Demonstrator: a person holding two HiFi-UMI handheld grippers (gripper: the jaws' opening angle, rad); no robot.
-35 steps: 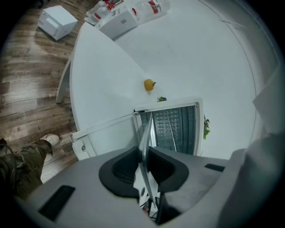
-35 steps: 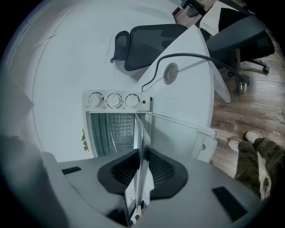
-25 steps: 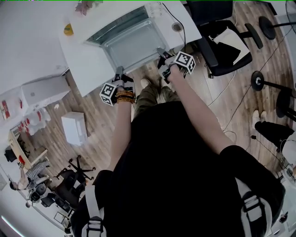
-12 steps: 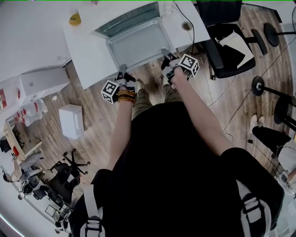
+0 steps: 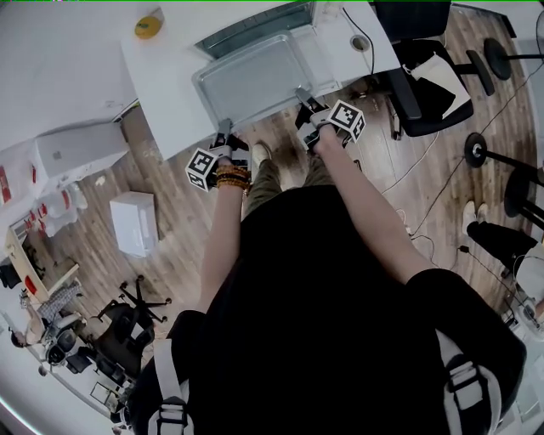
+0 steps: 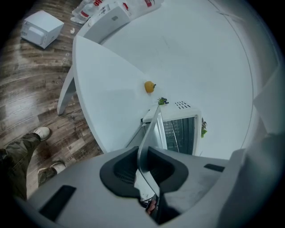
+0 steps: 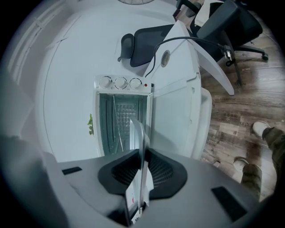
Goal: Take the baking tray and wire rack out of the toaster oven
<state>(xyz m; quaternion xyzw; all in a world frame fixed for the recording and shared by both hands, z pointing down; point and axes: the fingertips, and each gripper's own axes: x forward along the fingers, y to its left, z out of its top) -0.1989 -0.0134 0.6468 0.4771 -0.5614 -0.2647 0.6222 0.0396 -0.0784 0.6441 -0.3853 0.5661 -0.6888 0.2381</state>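
Note:
The silver baking tray [image 5: 255, 76] hangs level in front of the open toaster oven [image 5: 253, 27], out over the white table's near edge. My left gripper [image 5: 223, 130] is shut on the tray's near left rim, and my right gripper [image 5: 300, 95] is shut on its near right rim. In the left gripper view the tray's rim [image 6: 149, 129] runs edge-on between the pads of the left gripper [image 6: 144, 165]. In the right gripper view the rim [image 7: 143, 142] stands pinched in the right gripper [image 7: 141, 171]. Behind it the oven [image 7: 122, 116] shows the wire rack [image 7: 121, 111] inside.
The oven's glass door [image 7: 173, 113] hangs open under the tray. A yellow object [image 5: 148, 25] lies on the white table [image 5: 161, 76], and a cable [image 5: 367, 47] runs from the oven. A black office chair [image 5: 425, 81] stands at the right, a white box [image 5: 134, 223] on the floor.
Both grippers have drawn the tray back out of the oven toward the person. The table and oven have slid toward the top of the head view.

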